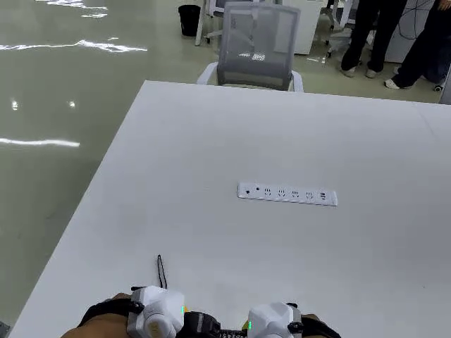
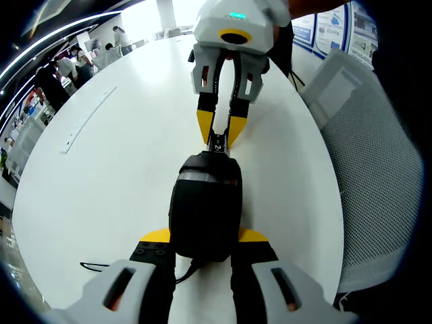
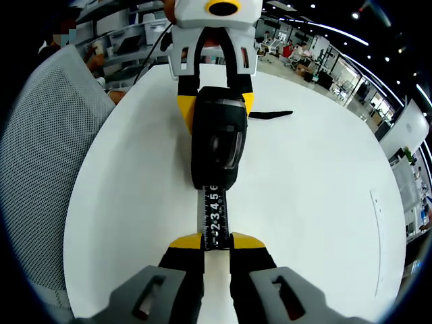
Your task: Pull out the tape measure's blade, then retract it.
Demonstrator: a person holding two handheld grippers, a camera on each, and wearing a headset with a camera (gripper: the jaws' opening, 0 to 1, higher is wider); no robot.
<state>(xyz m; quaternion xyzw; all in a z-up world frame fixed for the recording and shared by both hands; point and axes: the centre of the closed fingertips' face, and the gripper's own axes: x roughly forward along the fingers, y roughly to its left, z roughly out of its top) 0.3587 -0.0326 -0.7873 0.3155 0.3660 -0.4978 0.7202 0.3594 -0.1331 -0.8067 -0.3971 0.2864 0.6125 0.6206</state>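
Left tongs [image 2: 204,235]: clenched on black plastic tape measure case [image 2: 204,202].
Right tongs [image 3: 216,241]: pinching dark numbered blade [image 3: 214,214], barely drawn out.
Risk: the narrow pinch may slip, so the blade snaps back.

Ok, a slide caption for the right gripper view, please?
Right tool grips the blade; left tool holds the tape measure case.

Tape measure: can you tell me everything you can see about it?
The tape measure is a chunky black case, plastic by the look, low over the white table. The left gripper squeezes its sides. A short stretch of blade, pale with black numbers, sticks out, its end pinched by the right gripper. A thin black strap trails from the case onto the table.
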